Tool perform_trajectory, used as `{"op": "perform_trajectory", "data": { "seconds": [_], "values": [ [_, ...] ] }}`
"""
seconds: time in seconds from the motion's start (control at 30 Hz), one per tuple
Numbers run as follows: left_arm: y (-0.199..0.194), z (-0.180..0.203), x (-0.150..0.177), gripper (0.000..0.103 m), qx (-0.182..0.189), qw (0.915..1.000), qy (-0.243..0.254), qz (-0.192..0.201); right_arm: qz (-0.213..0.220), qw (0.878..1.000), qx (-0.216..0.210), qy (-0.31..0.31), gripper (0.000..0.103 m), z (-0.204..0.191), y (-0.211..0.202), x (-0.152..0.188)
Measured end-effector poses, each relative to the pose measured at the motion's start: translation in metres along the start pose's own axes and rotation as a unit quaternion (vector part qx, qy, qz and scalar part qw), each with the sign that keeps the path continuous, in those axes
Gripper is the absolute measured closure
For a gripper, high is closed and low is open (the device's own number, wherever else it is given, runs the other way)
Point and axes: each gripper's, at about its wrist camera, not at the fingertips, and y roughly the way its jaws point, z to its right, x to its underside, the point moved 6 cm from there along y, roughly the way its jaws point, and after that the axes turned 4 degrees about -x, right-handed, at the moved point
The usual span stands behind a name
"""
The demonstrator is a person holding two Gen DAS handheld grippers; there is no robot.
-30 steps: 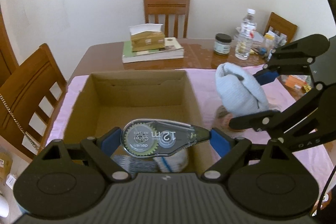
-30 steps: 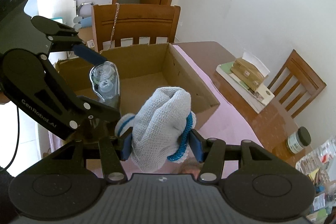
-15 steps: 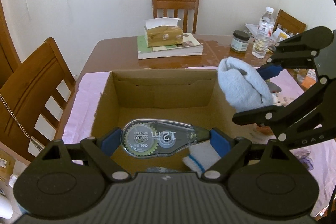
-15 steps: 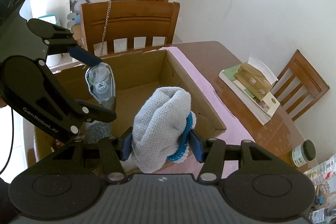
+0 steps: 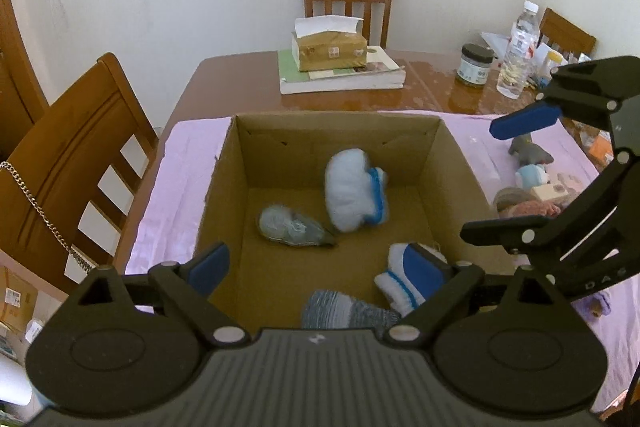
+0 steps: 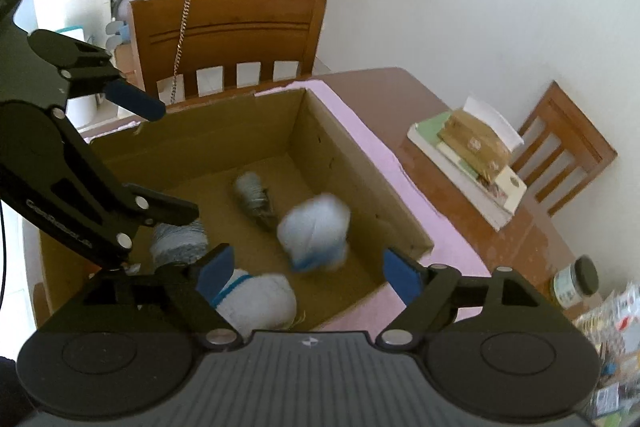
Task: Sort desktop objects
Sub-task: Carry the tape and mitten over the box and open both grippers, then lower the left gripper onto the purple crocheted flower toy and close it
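Observation:
An open cardboard box [image 5: 224, 187] [image 6: 400, 203] stands on a pink cloth. Inside it lie the clear correction tape [image 5: 292, 227] [image 6: 254, 197], a white rolled glove with blue trim [image 5: 354, 197] [image 6: 314, 231], blurred in both views, a second white glove [image 5: 408, 279] [image 6: 256, 297] and a grey one [image 5: 344, 313] [image 6: 180, 237]. My left gripper [image 5: 316, 265] is open and empty above the box's near side. My right gripper [image 6: 308, 271] is open and empty above the box's right side; it also shows in the left wrist view [image 5: 520, 175].
Loose small items [image 5: 532, 187] lie on the pink cloth [image 5: 180, 163] right of the box. A tissue box on books [image 5: 332, 61] [image 6: 476, 147], a jar [image 5: 474, 63] and a bottle [image 5: 518, 51] stand on the far table. Wooden chairs [image 5: 60, 155] surround the table.
Both grippers opened. The correction tape dropped from the left gripper and the white glove from the right gripper into the box. Both views shifted further over the box.

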Motion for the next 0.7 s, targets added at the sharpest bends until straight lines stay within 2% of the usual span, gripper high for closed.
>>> {"op": "perform_trajectory", "data": {
  "seconds": [0.33, 0.7],
  "values": [
    [-0.018, 0.02, 0.004, 0.009, 0.003, 0.9999, 0.01, 0.004, 0.009, 0.999, -0.002, 0.047, 0.003, 0.003, -0.022, 0.024],
    [-0.042, 0.063, 0.007, 0.009, 0.002, 0.9998, 0.017, 0.012, 0.023, 0.997, -0.007, 0.073, 0.0, 0.015, -0.051, 0.064]
  ]
}}
